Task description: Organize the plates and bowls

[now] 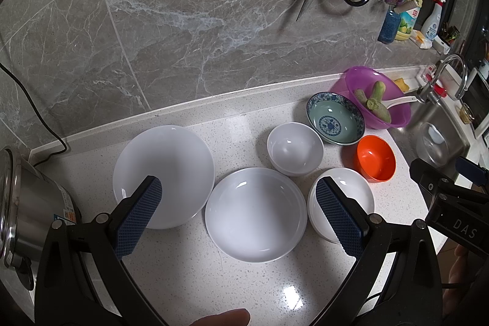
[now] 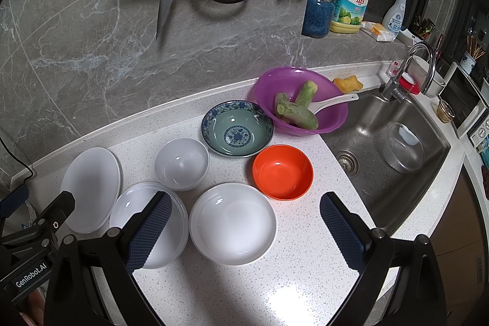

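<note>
Flat white plate: upright, far left on the counter.
Deep white plate: just right of it, front row.
Shallow white dish: further right, front.
Small white bowl: behind these, upright, empty.
Blue-patterned celadon bowl: rear, tilted slightly.
Orange bowl: rightmost, near the counter edge, empty.

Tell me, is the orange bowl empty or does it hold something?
Empty. The orange bowl stands upright on the counter, and its bare inside shows only glare.
</note>
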Available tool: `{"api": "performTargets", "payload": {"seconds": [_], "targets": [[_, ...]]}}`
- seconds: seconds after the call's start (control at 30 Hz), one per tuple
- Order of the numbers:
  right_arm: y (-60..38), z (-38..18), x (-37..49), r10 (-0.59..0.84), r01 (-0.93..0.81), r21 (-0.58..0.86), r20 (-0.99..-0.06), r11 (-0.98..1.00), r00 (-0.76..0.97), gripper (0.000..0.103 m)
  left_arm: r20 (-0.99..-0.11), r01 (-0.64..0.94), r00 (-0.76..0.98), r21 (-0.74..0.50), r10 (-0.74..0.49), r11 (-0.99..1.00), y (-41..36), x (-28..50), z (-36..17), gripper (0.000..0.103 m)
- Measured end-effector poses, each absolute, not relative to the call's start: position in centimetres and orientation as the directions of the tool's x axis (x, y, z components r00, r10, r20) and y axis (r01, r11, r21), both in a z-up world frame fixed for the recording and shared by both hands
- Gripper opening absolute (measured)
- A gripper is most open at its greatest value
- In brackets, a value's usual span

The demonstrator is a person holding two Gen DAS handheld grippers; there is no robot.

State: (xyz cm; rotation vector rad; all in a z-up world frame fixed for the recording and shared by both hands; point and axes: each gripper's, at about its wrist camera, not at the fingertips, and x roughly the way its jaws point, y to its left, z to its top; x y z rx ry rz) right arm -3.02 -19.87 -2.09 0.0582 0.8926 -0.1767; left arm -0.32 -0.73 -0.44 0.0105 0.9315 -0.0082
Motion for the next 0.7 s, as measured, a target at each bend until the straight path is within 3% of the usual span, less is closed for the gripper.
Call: {"api": "performTargets", "payload": {"seconds": [0.7], "targets": [[-19.96,-2.42,-3.01,-0.128,0.176,-0.024,-0.781,0.984,0.611,0.100,-0.806,0.009,0.592,0.001,-0.004,1.000,-0.81,-0.71,-1.14,0.102]]}}
